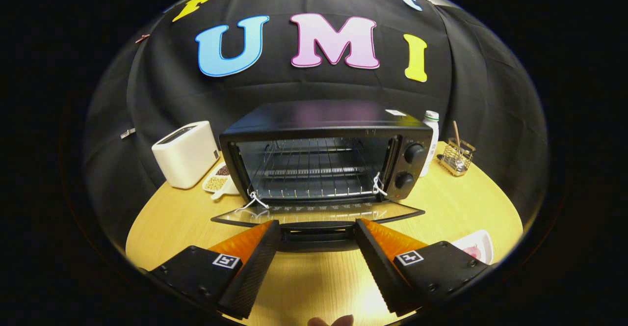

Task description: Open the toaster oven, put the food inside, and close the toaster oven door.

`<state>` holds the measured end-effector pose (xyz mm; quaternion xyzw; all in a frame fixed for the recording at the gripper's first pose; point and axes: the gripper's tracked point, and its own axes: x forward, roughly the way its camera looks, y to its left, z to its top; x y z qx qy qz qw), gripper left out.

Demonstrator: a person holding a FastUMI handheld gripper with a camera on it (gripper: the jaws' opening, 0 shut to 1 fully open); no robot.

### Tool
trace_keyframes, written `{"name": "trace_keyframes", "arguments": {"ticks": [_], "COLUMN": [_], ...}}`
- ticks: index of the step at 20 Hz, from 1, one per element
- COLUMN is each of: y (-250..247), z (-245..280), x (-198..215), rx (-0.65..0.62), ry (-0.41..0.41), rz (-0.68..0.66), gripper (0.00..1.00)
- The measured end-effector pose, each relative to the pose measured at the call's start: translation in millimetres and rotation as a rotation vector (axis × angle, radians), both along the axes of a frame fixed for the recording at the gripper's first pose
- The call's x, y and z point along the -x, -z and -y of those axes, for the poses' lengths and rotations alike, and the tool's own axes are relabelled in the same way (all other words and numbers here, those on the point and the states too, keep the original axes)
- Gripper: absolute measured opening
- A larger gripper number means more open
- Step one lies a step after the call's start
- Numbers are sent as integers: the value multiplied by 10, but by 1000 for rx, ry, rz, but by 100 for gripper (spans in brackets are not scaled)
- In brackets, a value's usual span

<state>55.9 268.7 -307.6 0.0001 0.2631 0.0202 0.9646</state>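
Observation:
A black toaster oven [326,120] stands on the round wooden table [456,208], its glass door [319,214] folded down flat toward me. The wire rack [306,169] inside is bare. My gripper [318,229] is open, its two fingertips spread to either side of the door's handle [316,235], which lies between and just ahead of them. Nothing is held. A small white plate [477,247] with something pink on it sits to the right of my right finger, partly hidden behind it.
A white toaster [185,153] stands left of the oven, with a white dish of grains [219,178] next to it. A white bottle [431,134] is behind the oven's right side, and a wire caddy with utensils [457,156] farther right. Fingertips of a hand [331,321] show below.

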Motion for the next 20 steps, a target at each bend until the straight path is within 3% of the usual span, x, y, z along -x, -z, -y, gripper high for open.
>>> {"name": "trace_keyframes", "arguments": {"ticks": [8, 15, 20], "y": [586, -15, -385], "z": [104, 295, 1100], "x": [411, 723, 963], "rx": [21, -113, -148], "ry": [-16, -135, -151], "rz": [-218, -277, -393], "gripper": [99, 99, 99]}}
